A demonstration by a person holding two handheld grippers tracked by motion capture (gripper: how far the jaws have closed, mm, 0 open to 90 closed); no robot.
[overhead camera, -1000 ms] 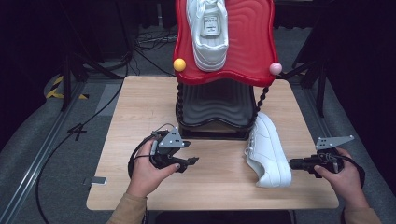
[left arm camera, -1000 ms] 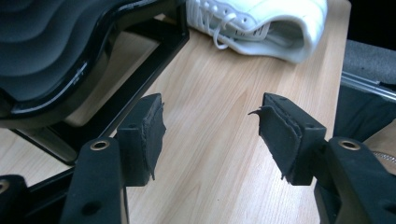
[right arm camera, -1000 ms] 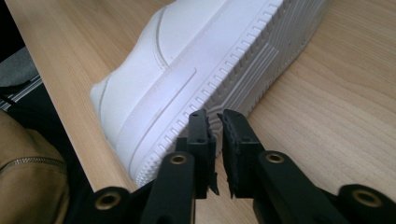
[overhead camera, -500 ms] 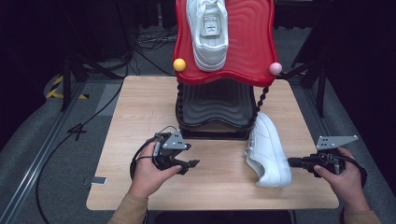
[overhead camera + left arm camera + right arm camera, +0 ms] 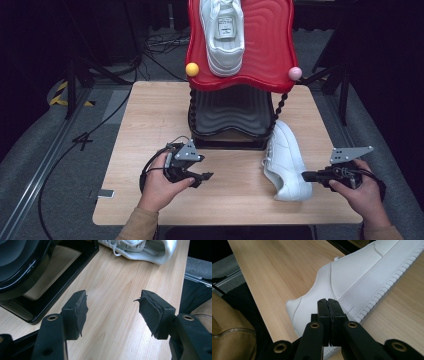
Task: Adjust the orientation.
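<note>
White leather sneaker (image 5: 286,161) is seen lying on its side on the wooden table (image 5: 150,115), just right of the black stand (image 5: 231,120). Right gripper (image 5: 306,176) is pressed together, empty, tips just beside the heel. Left gripper (image 5: 209,175) is spread wide over bare wood, well apart from the shoe.

Bare wooden table (image 5: 150,115) runs under the fingers of the left gripper (image 5: 112,311). Just ahead of them, off to the left, sits the glossy black base (image 5: 50,290) of the stand. Well beyond those fingers, up top, the red wavy tray (image 5: 270,50) carries a white sneaker (image 5: 222,35), toe pointing back at them. The yellow ball (image 5: 192,69) caps the corner above them. The pink ball (image 5: 295,73) hangs far ahead of the right gripper (image 5: 306,176).
</note>
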